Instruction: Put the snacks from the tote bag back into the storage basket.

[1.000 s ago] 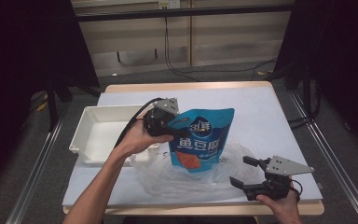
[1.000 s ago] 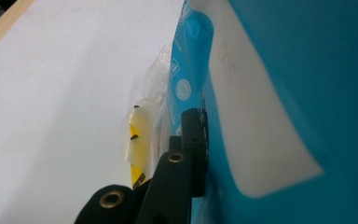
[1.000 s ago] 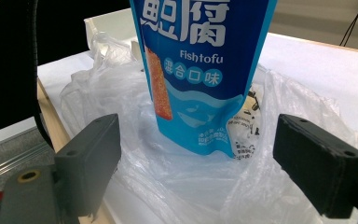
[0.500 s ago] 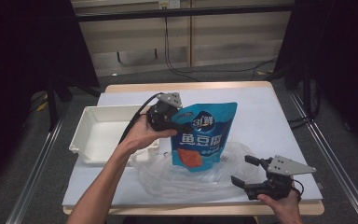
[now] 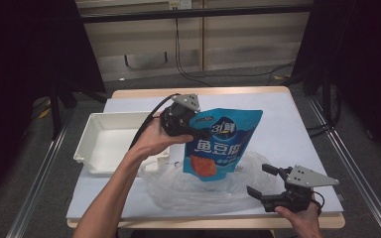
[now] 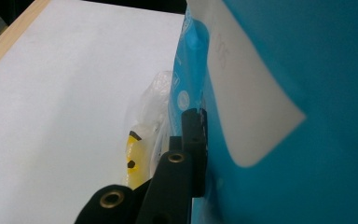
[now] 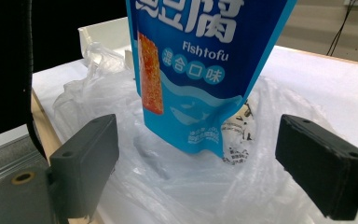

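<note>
A blue fish tofu pouch hangs upright above a crumpled clear plastic bag on the white table. My left gripper is shut on the pouch's upper left edge; in the left gripper view the jaws pinch the blue pouch at its side. My right gripper rests open near the table's front right, facing the bag's right end. In the right gripper view the pouch hangs ahead between the spread jaws, over the plastic bag. A yellow-labelled item lies inside the bag.
A white rectangular tray sits at the table's left, close to the left forearm. The table has a wooden rim, with metal rails along both sides and dark floor beyond.
My left gripper has lifted the pouch slightly and carried it to the right. The right gripper has stayed in place, open.
</note>
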{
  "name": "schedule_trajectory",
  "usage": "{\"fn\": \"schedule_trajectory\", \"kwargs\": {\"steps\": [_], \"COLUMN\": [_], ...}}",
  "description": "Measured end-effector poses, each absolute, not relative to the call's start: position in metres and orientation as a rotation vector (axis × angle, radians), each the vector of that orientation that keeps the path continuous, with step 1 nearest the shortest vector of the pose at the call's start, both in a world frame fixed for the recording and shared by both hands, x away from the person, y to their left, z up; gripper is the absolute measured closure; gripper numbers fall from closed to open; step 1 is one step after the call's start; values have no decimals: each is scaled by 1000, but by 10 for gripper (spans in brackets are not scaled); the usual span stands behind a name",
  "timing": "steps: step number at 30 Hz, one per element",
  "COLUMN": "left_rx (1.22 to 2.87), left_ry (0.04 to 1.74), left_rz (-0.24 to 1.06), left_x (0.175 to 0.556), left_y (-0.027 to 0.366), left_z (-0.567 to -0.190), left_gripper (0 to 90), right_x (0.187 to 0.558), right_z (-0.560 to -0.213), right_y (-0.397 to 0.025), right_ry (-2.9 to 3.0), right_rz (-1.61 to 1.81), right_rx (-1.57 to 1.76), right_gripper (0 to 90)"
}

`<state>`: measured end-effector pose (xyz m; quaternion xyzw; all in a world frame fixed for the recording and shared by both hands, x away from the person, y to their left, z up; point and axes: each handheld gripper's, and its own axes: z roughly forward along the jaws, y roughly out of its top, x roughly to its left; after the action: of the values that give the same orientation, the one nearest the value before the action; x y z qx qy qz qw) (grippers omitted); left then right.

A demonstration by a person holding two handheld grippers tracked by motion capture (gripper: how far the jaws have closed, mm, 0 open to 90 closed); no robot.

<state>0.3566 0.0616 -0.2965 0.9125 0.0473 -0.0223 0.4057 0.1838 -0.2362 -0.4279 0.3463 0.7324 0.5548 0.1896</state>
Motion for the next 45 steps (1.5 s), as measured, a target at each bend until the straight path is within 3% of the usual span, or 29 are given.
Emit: {"fn": "schedule_trajectory", "kwargs": {"steps": [27, 45], "left_rx": [2310, 2227], "left_ry": [100, 132], "left_rz": [-6, -16], "left_x": [354, 365], "left_y": [99, 114], "left_z": [-251, -226], "left_gripper": [900, 900], "right_x": [183, 184], "right_z": [-427, -428], "right_y": [-236, -236], "right_ry": [2058, 2058], "right_rz": [1561, 1569], "right_rx": [970, 972], "right_gripper": [124, 122]}}
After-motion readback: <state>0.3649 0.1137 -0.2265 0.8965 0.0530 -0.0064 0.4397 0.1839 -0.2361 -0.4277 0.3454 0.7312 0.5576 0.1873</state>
